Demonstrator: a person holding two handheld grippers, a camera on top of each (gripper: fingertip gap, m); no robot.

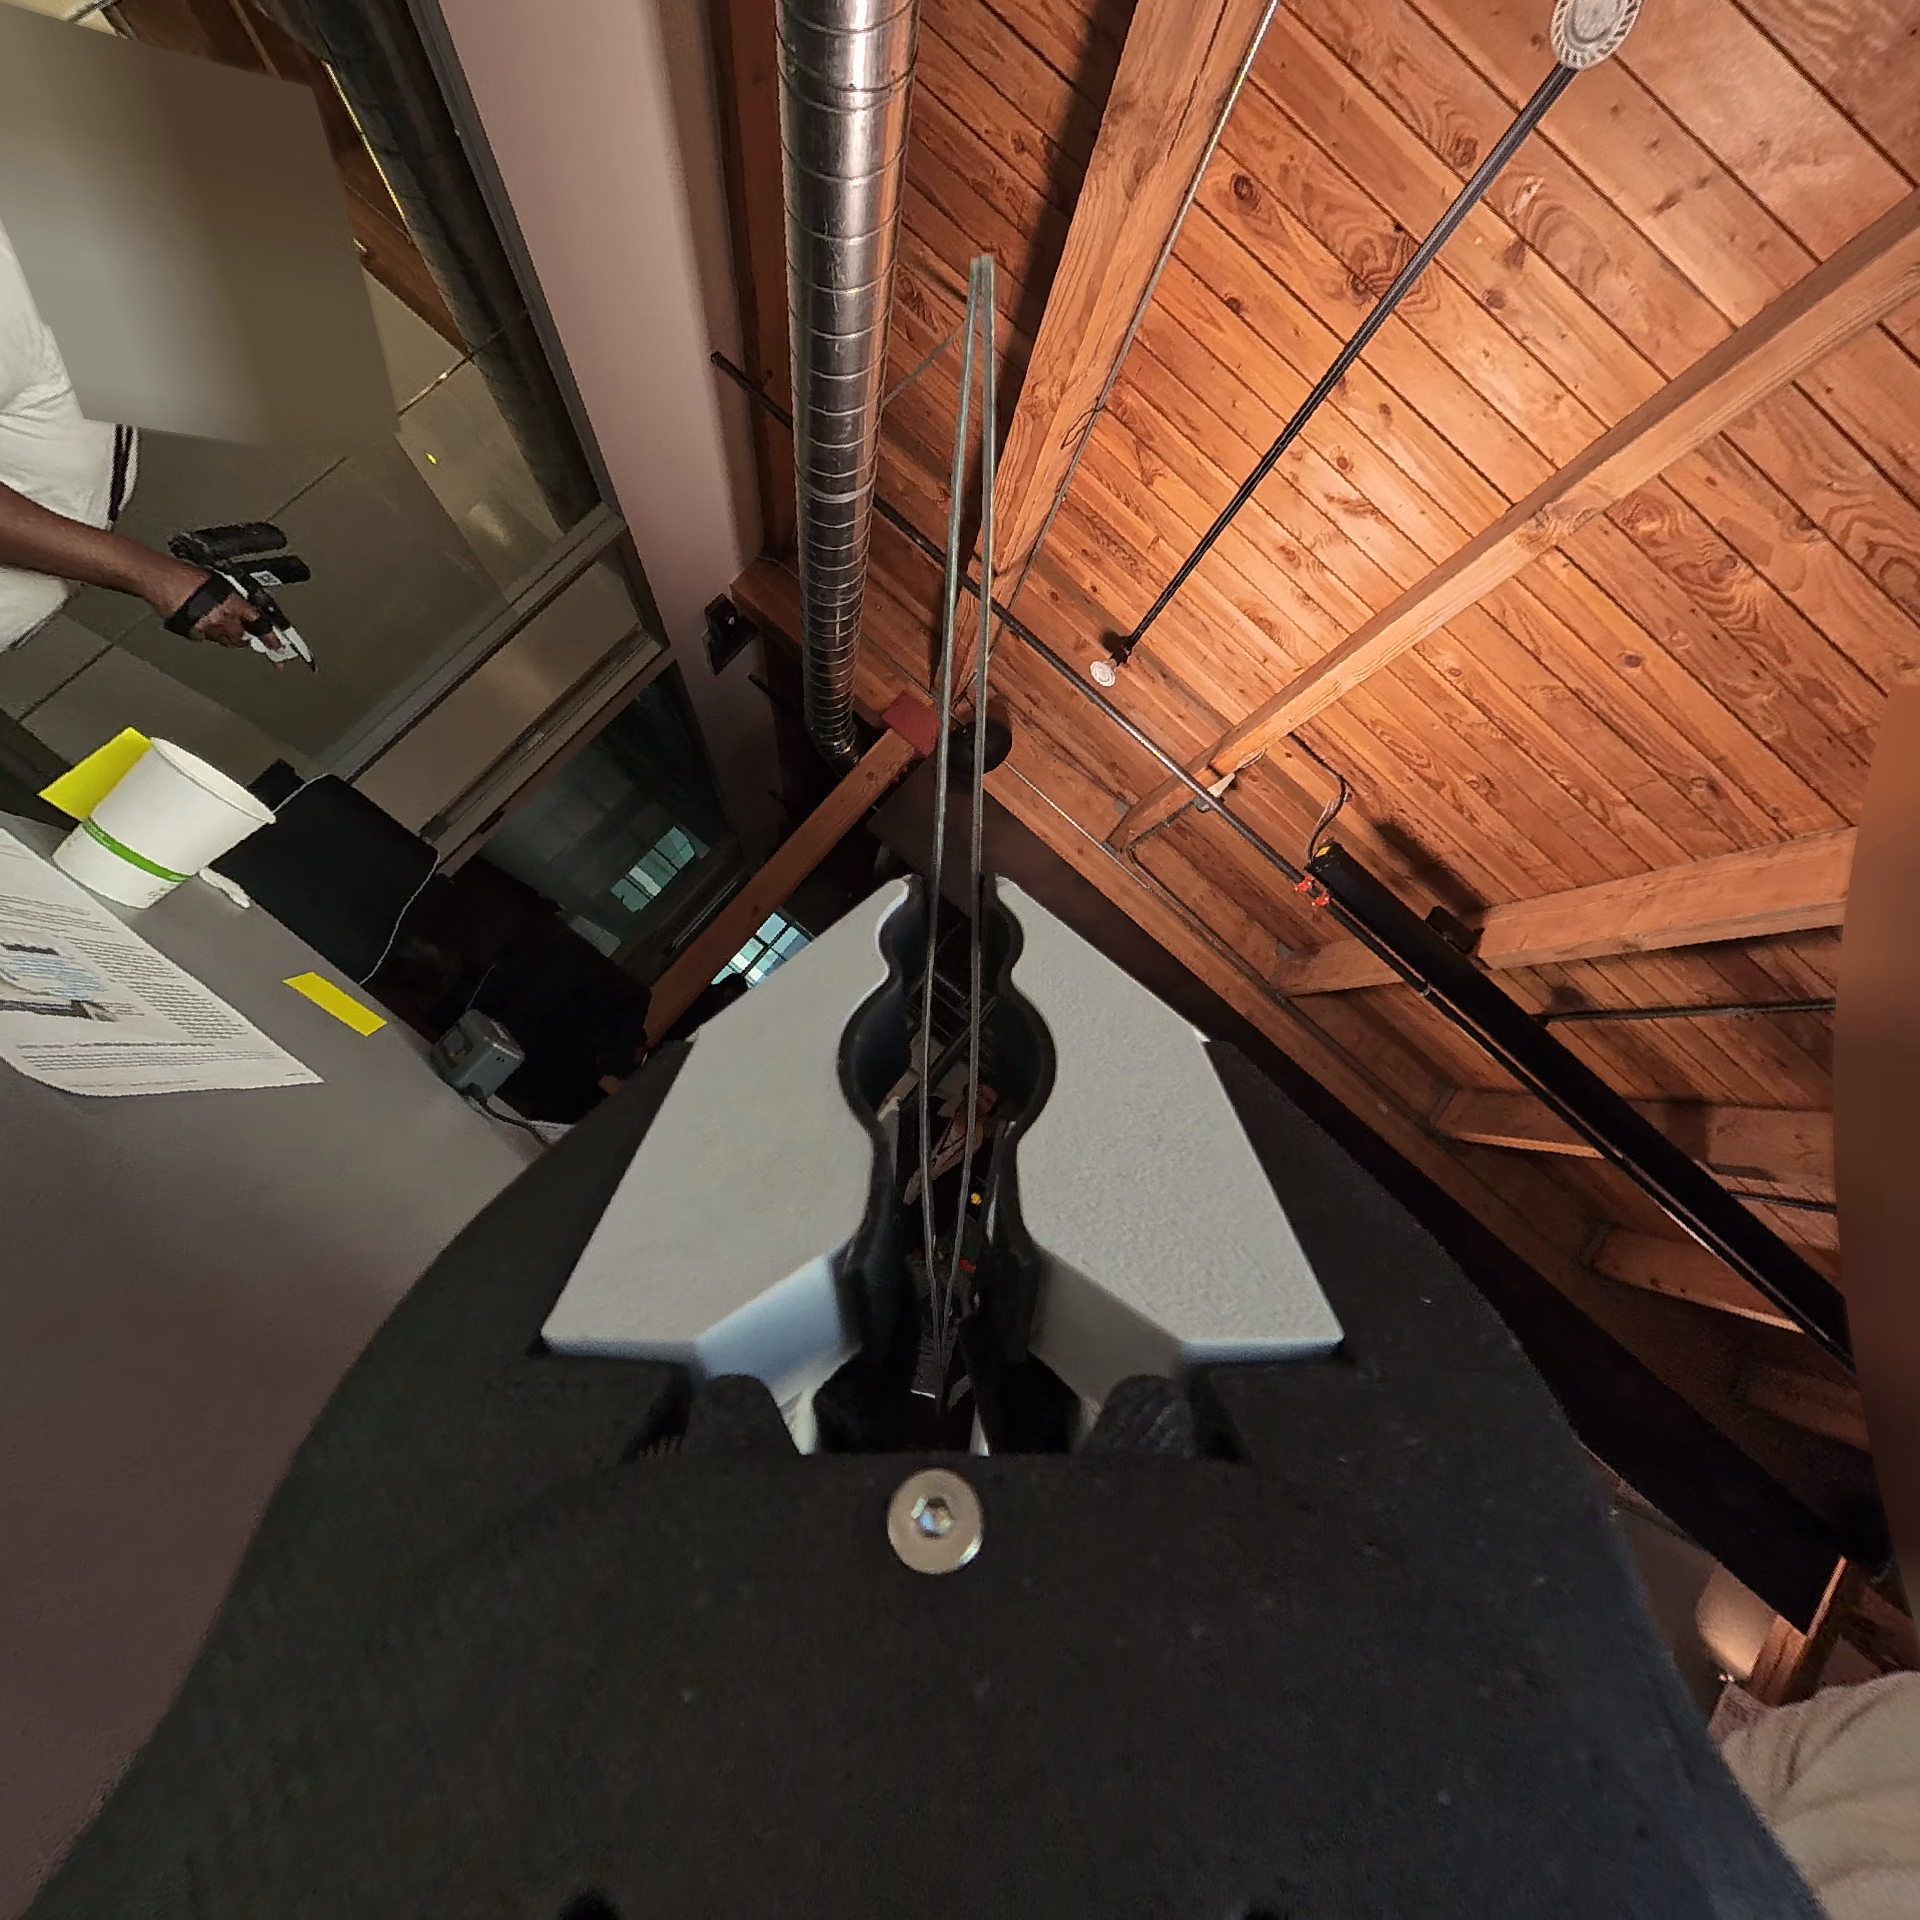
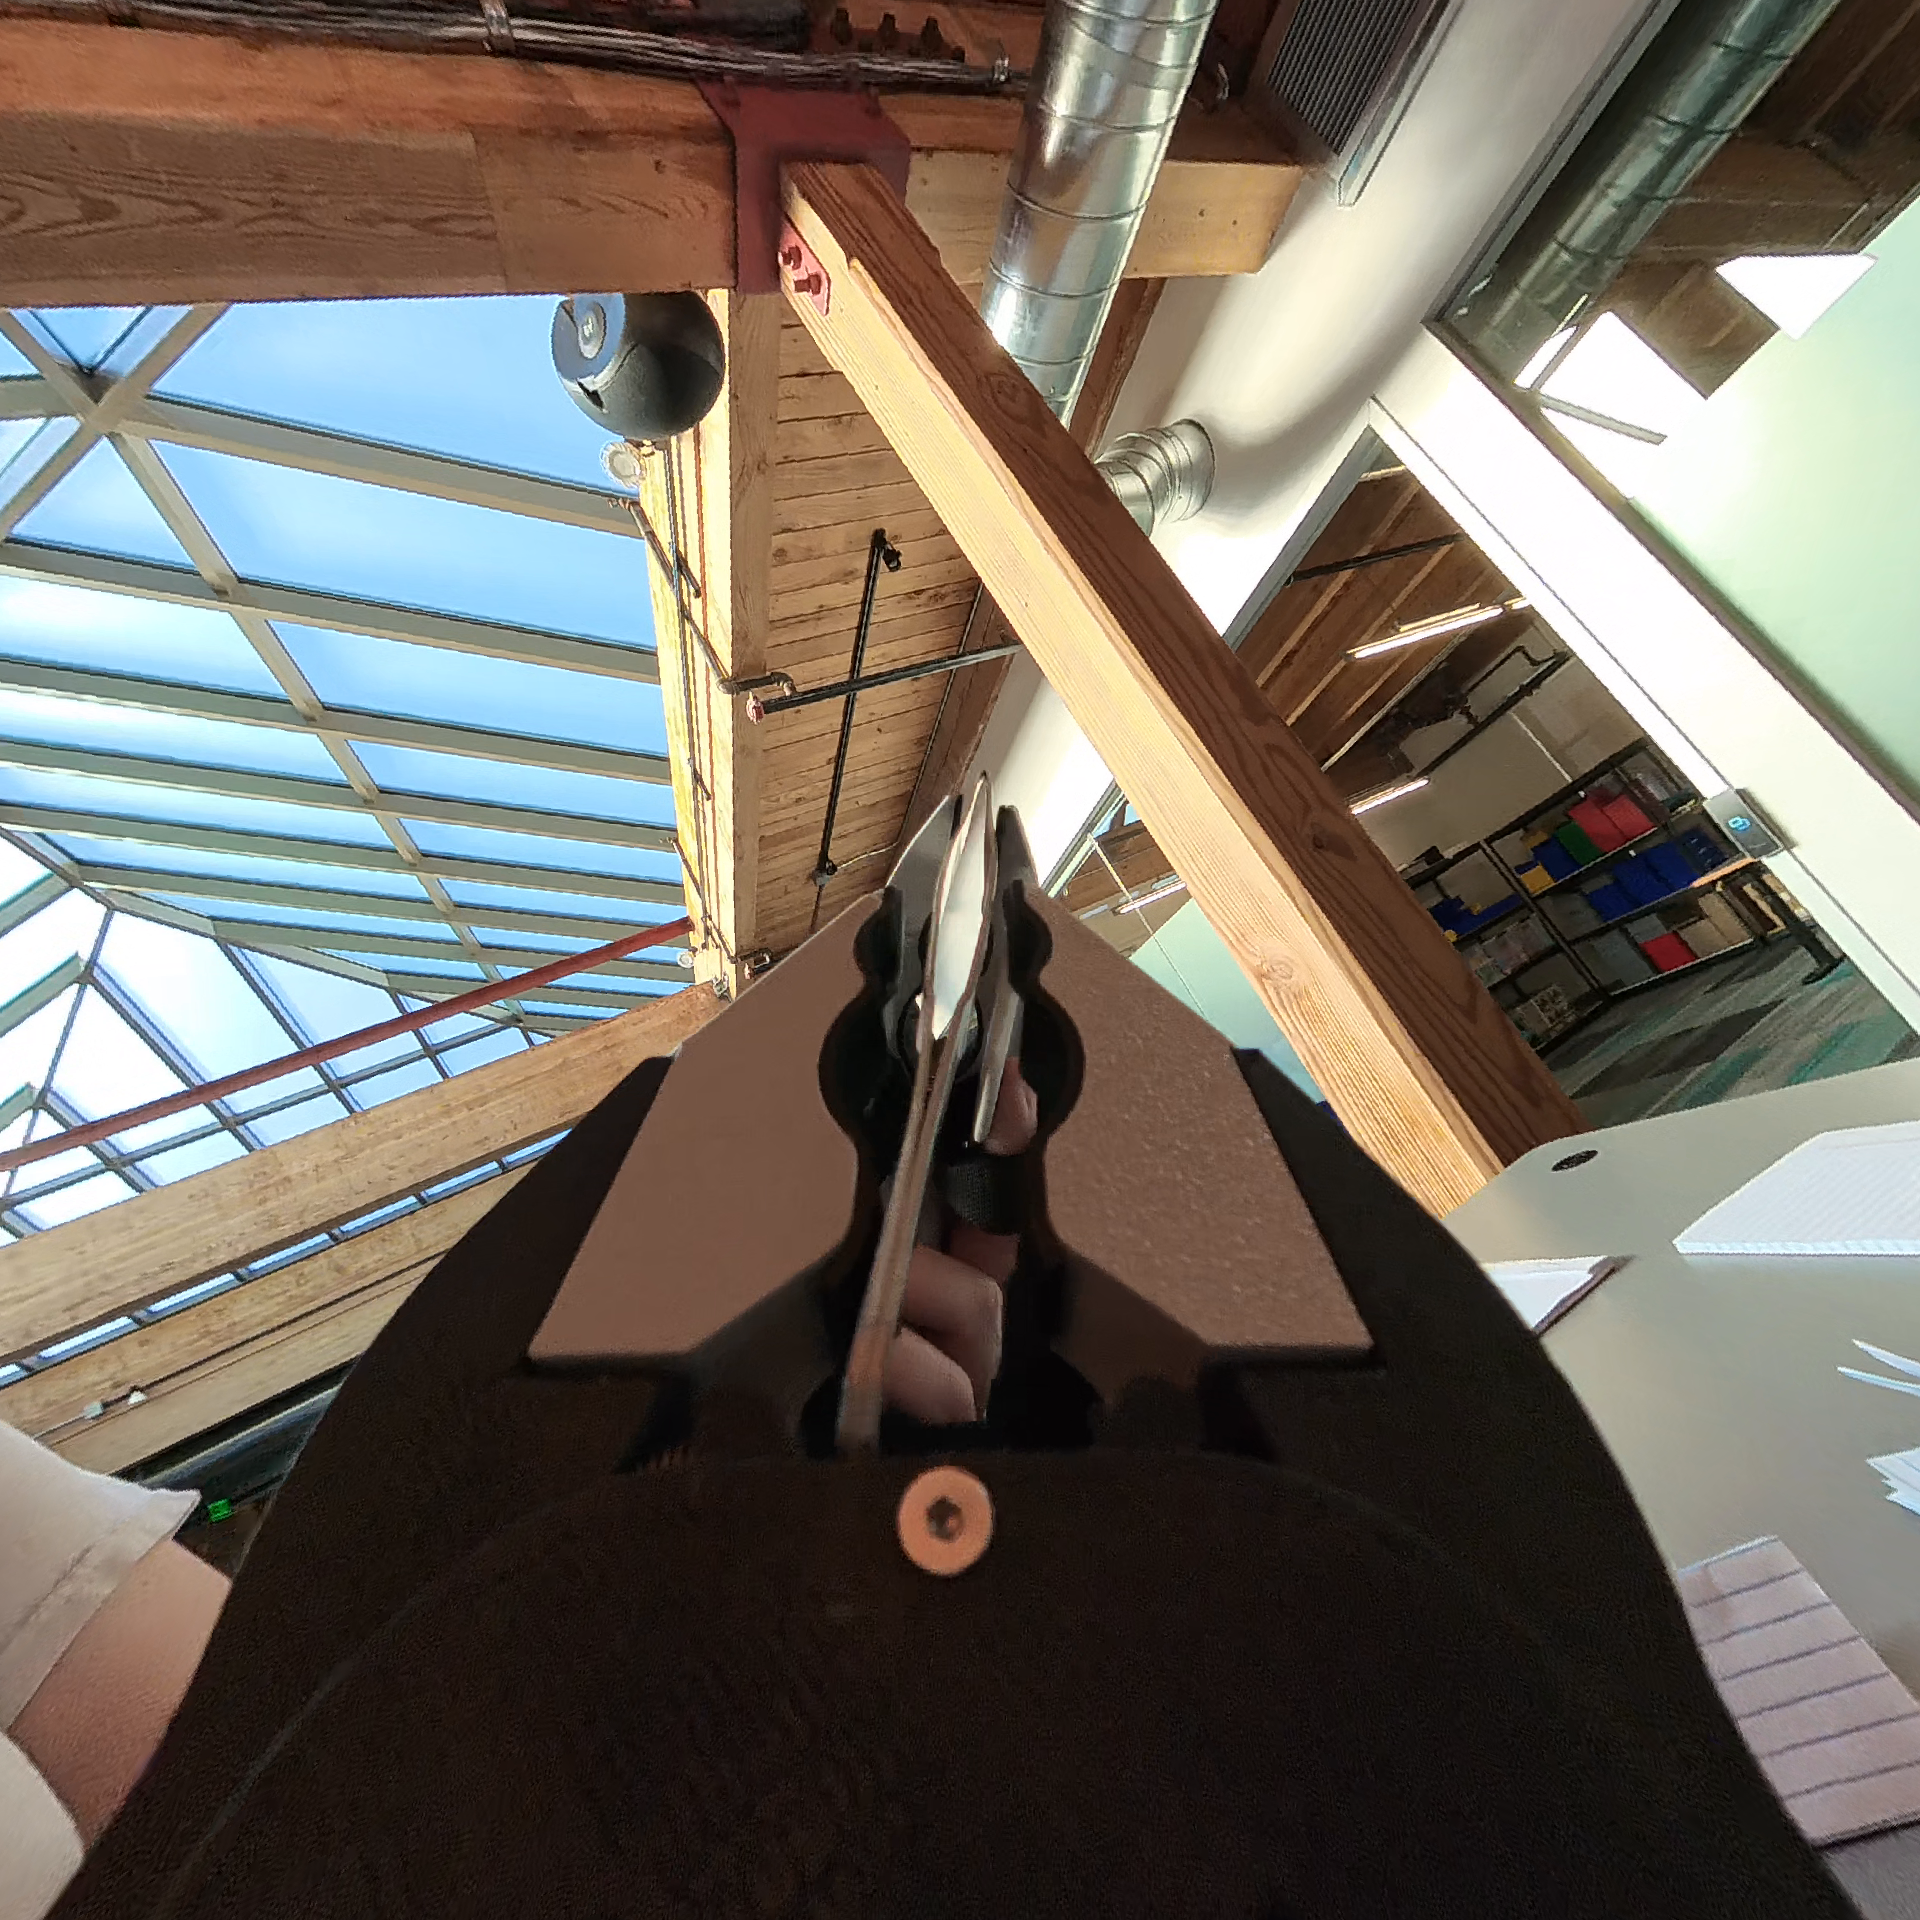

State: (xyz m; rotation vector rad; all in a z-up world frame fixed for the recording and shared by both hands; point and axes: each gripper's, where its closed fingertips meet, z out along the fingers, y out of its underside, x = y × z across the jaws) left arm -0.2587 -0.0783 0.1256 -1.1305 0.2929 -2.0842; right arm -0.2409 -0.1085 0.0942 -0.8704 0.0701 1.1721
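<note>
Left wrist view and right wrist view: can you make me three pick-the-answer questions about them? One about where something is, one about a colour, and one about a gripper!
1. Where is the paper cup in the left wrist view?
A. On the table, at the left
B. Hanging from the ceiling
C. Between the gripper's fingers

2. What colour is the band around the cup?
A. Red
B. Purple
C. Green

3. How is the right gripper?
A. Wide open and empty
B. Shut on a shiny metal utensil
C. Out of sight

Answers:
1 A, it stands on the grey tabletop near some paper.
2 C, a green ring runs near its base.
3 B, the utensil sticks up between the closed fingers.
</note>
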